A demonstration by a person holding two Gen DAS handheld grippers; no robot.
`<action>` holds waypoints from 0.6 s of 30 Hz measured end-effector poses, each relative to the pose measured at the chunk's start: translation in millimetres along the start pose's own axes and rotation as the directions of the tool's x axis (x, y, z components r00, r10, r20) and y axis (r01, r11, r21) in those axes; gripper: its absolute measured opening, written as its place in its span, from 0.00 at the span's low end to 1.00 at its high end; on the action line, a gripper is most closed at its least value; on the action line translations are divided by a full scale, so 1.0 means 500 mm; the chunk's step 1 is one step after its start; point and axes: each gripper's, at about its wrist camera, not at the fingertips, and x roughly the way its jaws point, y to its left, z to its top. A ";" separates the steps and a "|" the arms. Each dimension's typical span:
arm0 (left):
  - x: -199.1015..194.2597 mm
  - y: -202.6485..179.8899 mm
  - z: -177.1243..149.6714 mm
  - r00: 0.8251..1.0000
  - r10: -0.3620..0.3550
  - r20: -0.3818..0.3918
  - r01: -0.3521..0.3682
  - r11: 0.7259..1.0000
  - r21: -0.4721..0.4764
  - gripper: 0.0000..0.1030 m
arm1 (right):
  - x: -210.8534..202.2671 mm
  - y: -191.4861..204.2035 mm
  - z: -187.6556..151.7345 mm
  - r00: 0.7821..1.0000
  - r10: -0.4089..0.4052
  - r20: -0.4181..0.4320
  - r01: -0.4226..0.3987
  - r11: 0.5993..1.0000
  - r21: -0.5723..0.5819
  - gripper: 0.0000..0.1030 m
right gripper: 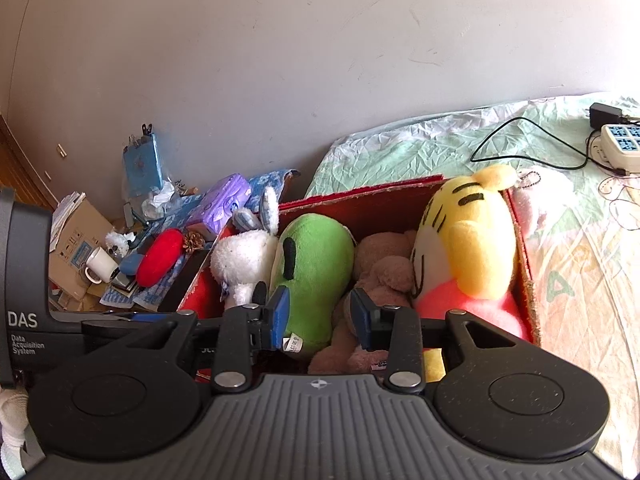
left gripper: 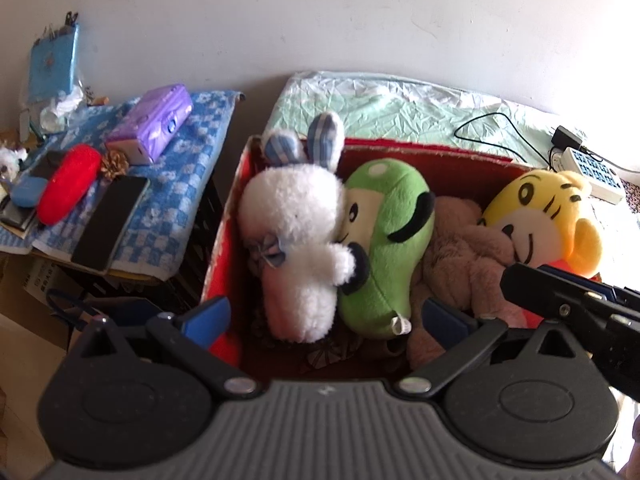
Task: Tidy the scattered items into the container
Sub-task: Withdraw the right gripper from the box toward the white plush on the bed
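Left wrist view: left gripper (left gripper: 326, 320) with jaws spread wide, holding nothing, poised over the near edge of the red box (left gripper: 224, 240). Straight ahead between the jaws, inside the box: white rabbit (left gripper: 296, 248) on the left, green plush (left gripper: 384, 248) pressed against it, brown bear (left gripper: 460, 256) beside that, yellow tiger (left gripper: 548, 220) at the far right end. Beyond the right jaw, the black body of the right gripper (left gripper: 576, 304) reaching in over the box's right part. Left of the left jaw, a worktop (left gripper: 180, 200) with blue checked cloth carrying a phone (left gripper: 110, 224), red case (left gripper: 70, 184) and purple pack (left gripper: 152, 128). Behind the box, a bed (left gripper: 400, 104) with a power strip (left gripper: 592, 172).

Right wrist view: right gripper (right gripper: 320, 320) with jaws parted, nothing pinched, fingertips over the near side of the box (right gripper: 524, 256). Between the jaws, the lower ends of green plush (right gripper: 312, 264) and bear (right gripper: 384, 268). Left of the left jaw, rabbit (right gripper: 244, 264); right of the right jaw, tiger (right gripper: 468, 248). All four toys inside the box. Far left, a white mug (right gripper: 100, 266).
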 end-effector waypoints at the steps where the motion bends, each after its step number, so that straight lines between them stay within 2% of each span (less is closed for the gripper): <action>1: -0.007 -0.004 0.002 1.000 0.006 0.006 -0.006 1.000 -0.001 0.99 | -0.007 0.000 0.003 1.000 0.002 0.007 -0.002 1.000 -0.002 0.37; 7: -0.036 -0.050 0.004 0.999 0.042 0.017 -0.042 0.999 0.016 0.99 | -0.042 -0.008 0.023 1.000 -0.003 0.029 0.003 1.000 -0.028 0.38; 18: -0.053 -0.176 -0.009 0.998 0.067 0.006 -0.068 0.997 0.021 0.99 | -0.103 -0.091 0.040 1.000 0.019 0.005 -0.019 1.000 -0.024 0.38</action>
